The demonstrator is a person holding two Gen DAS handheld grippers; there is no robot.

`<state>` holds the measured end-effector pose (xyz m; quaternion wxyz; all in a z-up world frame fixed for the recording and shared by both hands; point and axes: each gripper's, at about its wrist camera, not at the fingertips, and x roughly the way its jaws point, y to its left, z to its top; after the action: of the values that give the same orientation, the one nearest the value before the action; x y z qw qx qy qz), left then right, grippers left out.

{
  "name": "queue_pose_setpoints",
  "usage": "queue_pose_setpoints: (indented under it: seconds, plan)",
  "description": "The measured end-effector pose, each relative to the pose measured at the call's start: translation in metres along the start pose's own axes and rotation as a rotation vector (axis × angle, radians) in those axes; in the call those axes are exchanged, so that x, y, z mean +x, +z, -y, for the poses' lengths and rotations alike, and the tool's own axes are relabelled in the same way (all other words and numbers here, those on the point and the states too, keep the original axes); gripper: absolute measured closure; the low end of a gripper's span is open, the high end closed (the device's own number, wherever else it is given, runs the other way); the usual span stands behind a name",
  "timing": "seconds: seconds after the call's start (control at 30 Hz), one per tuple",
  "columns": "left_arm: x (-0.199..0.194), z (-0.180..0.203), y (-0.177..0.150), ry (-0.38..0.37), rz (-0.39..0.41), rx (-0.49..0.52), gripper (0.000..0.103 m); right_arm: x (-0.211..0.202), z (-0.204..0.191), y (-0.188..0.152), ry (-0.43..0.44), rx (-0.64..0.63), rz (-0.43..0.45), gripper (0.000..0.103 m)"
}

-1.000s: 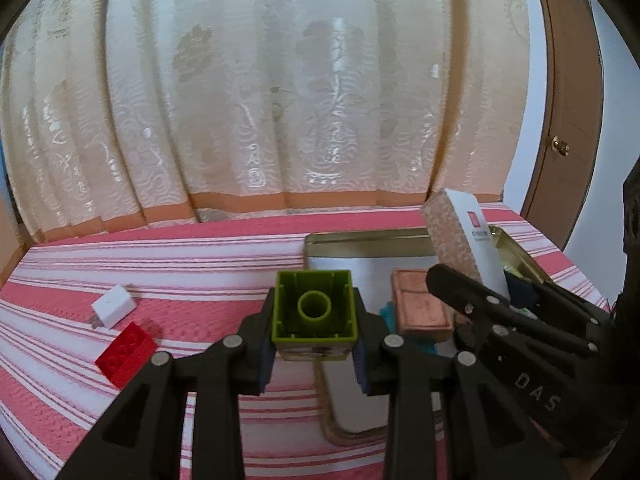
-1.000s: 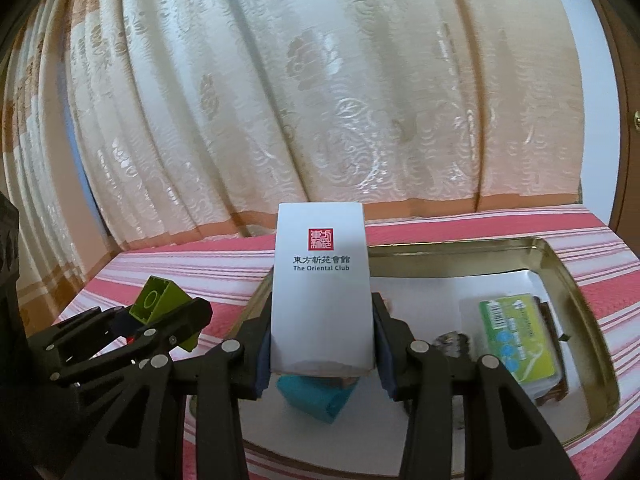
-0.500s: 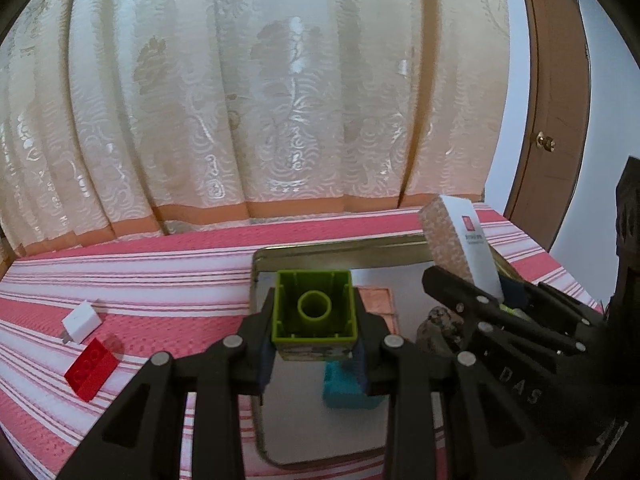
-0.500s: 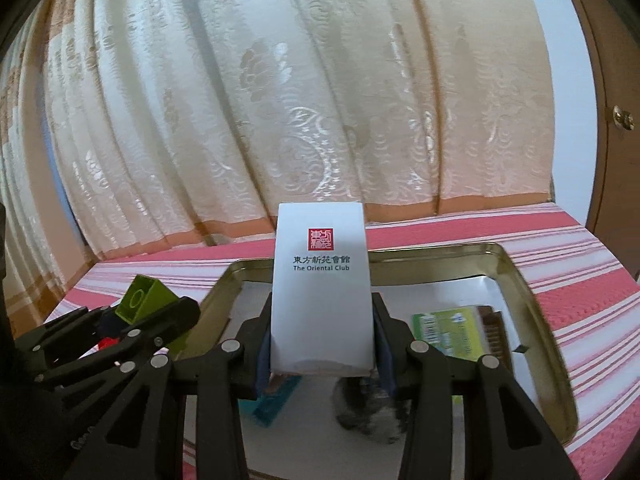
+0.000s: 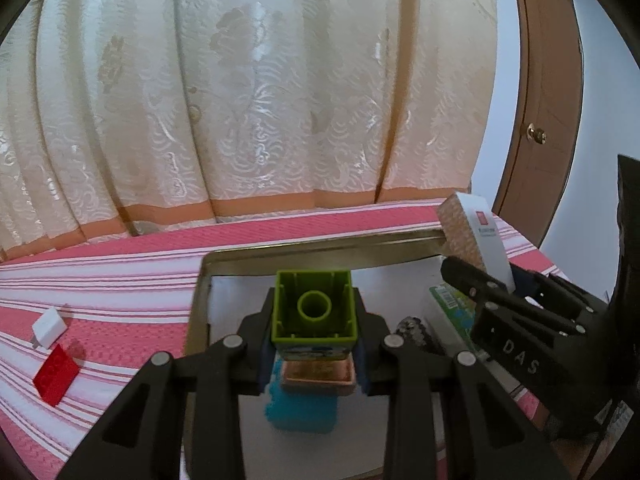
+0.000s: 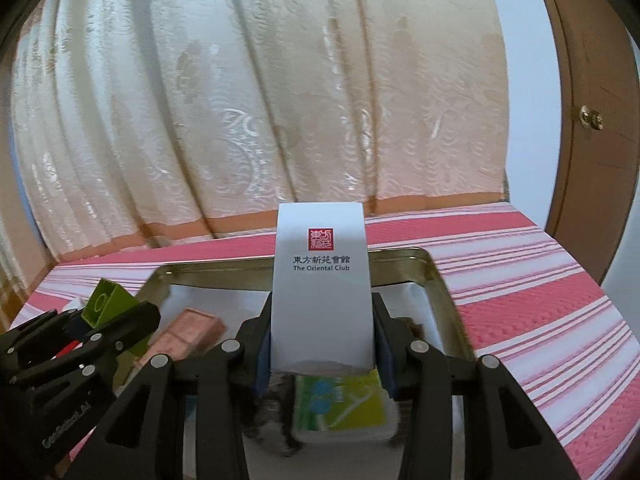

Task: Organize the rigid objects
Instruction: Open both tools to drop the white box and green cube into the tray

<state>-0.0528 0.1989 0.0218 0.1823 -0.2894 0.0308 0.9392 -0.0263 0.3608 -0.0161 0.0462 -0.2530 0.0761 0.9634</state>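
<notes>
Green brick [image 5: 314,306] is clamped in my left gripper [image 5: 314,354], white box [image 6: 321,288] pinched in my right gripper [image 6: 322,364]. Both have slid over from the striped cloth [image 5: 120,280] and now hang above the tin tray [image 5: 320,246], so I reckon dropping them in is next, with a red brick [image 5: 56,374] left outside.

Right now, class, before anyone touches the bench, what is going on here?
A person is tidying small items into a metal tray on a pink striped cloth. The left hand-held gripper is shut on a green building block, held above the tray. The right hand-held gripper grips a white card box, also over the tray. Inside lie a copper-coloured tin, a blue block and a green packet. A red brick and a small white piece remain on the cloth.
</notes>
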Motion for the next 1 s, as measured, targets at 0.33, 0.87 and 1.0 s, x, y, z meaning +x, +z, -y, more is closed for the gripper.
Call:
queue_pose_setpoints:
  seconds: [0.33,0.87,1.0]
  plan:
    - [0.021,0.017,-0.002,-0.007,-0.030,0.014,0.073,0.011,0.014,0.000,-0.054,0.018,-0.042,0.058]
    - [0.039,0.031,-0.009,0.037,-0.042,0.064,0.059,0.017,0.012,0.001,-0.061,0.023,-0.051,0.053]
    - [0.027,0.033,-0.008,0.043,0.003,0.061,0.001,0.010,0.015,0.005,-0.026,0.076,-0.014,0.024]
